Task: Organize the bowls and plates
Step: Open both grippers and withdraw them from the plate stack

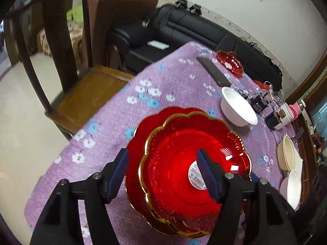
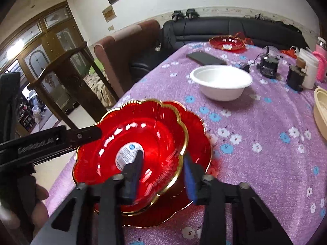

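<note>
So two red plates (image 1: 184, 163) with gold rims are sitting stacked near the table (image 1: 163, 85) edge, on the purple flowery cloth. The left claw (image 1: 163, 175) is hanging open over the stack's rim, pads not pressing anything. The right claw (image 2: 163, 175) is straddling the top plate's rim, jaws apart, not squeezing. A white bowl (image 2: 221, 83) is sitting behind the stack, a phone (image 2: 205, 58) beyond that.

A purple flowered tablecloth (image 2: 255, 122) carries stacked red plates (image 2: 143, 143), a white bowl (image 2: 221, 81), a phone (image 2: 205, 58).
</note>
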Tool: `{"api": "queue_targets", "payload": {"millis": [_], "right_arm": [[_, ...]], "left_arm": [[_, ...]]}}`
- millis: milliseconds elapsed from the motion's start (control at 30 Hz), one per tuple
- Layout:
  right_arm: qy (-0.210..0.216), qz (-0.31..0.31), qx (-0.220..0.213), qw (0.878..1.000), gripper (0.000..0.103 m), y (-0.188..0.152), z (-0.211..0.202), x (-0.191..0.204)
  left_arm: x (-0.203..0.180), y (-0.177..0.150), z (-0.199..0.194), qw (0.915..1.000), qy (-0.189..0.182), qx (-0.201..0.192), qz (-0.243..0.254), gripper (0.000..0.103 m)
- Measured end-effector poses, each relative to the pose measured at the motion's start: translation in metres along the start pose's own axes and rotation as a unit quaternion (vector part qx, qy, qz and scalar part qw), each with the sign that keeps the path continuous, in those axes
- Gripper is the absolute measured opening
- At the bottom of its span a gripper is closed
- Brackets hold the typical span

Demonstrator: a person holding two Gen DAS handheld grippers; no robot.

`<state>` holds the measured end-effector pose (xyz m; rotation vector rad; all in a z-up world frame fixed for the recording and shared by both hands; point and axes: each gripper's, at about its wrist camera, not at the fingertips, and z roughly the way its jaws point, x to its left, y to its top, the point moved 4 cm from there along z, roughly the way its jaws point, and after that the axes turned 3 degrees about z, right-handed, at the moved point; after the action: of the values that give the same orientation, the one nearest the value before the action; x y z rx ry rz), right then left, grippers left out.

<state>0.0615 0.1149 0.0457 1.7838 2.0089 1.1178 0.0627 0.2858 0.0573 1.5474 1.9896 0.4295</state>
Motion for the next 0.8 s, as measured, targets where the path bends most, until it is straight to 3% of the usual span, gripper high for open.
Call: {"api": "queue_targets", "payload": {"millis": [133,400,800], "right_arm": [[-0.003,0.006,-0.017,1.000,0.057,0.003,-0.012,-0.004],[-0.010,0.032,-0.032,0.999,0.061,-0.007,-0.038,-0.027],[-0.035,0.086,-0.038,0.995,0.066,-0.045,-0.081,-0.089]], "left_arm": [[-0.011,-0.001,-0.022,0.9990,0.017,-0.033,0.026,0.075],[-0.042,-0.020,-0.057,0.9927,0.037,-0.078,0.084,0.078],[-0.103,-0.064,-0.073,0.9847,0.024,-0.087,0.149,0.081]]}}
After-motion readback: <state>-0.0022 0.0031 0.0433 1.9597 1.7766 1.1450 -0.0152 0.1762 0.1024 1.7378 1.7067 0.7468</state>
